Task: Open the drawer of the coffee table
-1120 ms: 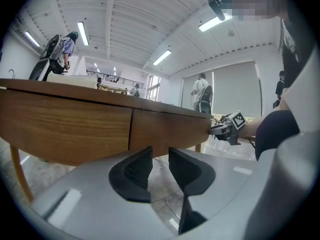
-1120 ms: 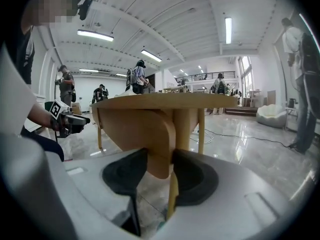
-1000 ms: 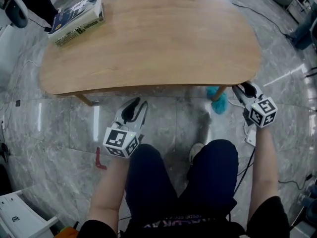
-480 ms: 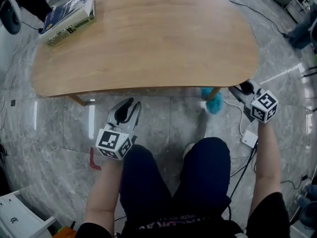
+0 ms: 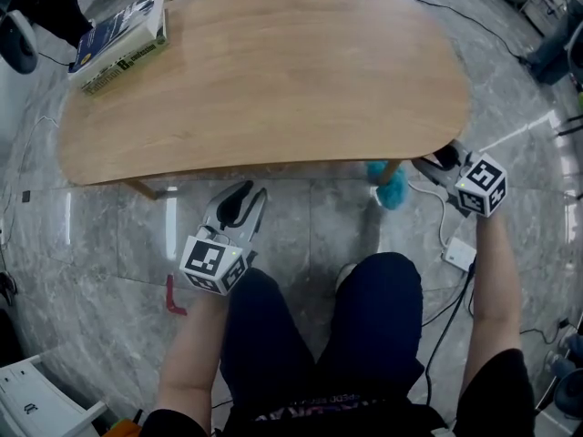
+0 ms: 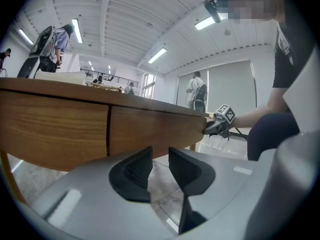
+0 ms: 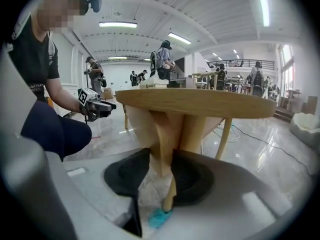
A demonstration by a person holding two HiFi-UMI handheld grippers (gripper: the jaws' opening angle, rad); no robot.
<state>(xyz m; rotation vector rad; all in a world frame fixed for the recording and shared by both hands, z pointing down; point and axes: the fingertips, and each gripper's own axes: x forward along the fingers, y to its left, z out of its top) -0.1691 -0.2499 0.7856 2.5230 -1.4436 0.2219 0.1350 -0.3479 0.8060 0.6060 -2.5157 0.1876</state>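
Note:
The wooden coffee table (image 5: 273, 71) lies in front of me. In the left gripper view its side shows two drawer fronts; the right-hand drawer front (image 6: 155, 131) ends at the table's corner. My left gripper (image 5: 250, 192) hovers low over the floor just short of that side, and its jaws (image 6: 160, 156) are open and empty. My right gripper (image 5: 428, 162) reaches under the table's right corner. Its jaws have just been closing, and they now sit on both faces of the drawer front's end (image 7: 161, 134), seen edge-on. The right gripper (image 6: 212, 128) also shows at that corner.
A thick book (image 5: 118, 39) lies on the table's far left corner. A teal cap (image 5: 392, 185) covers the foot of the leg beside the right gripper. A white adapter with cables (image 5: 458, 253) and a small red piece (image 5: 173, 294) lie on the marble floor. My legs (image 5: 319, 335) are between the arms.
The right gripper has turned and swung in towards the table's right corner. The left gripper has shifted slightly sideways in front of the table's side.

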